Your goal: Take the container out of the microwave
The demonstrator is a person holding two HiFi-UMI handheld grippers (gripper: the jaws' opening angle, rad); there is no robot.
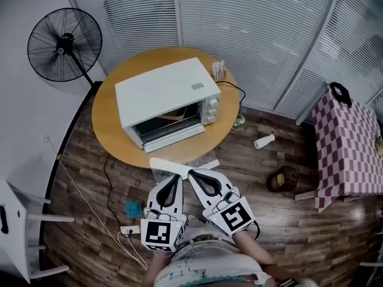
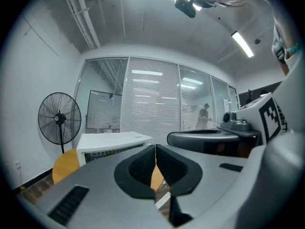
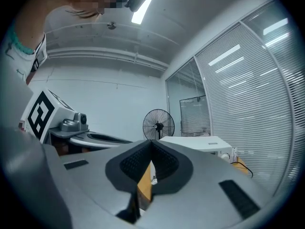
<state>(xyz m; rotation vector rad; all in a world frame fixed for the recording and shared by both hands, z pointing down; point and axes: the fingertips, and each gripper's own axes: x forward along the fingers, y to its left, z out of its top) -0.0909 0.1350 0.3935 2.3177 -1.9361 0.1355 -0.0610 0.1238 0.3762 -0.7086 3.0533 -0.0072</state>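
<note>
1. The task has hardly begun. In the head view the microwave (image 1: 167,94) stands on the round tabletop (image 1: 106,124) toward 11 o'clock. Its door (image 1: 175,138) looks folded down at the front.
2. The container (image 1: 173,116) shows as a tan shape in the dark cavity, just behind the door. It is inside the microwave and nothing touches it.
3. All the real work is left: closing in on the opening, gripping the container, and drawing it out over the door.
4. The left gripper (image 1: 176,177) sits at 6 o'clock in the head view, held low and close to the person's body. It points toward 12 o'clock, roughly level, and is short of the tabletop's near edge. Its own view shows the jaws pressed together with nothing between them.
5. The right gripper (image 1: 192,173) lies just beside it at 3 o'clock, angled slightly toward 11 o'clock so the two tips nearly meet. Its jaws are likewise pressed together and empty.
6. By my reading, at least one gripper must spread its jaws before it can grasp the container.
</note>
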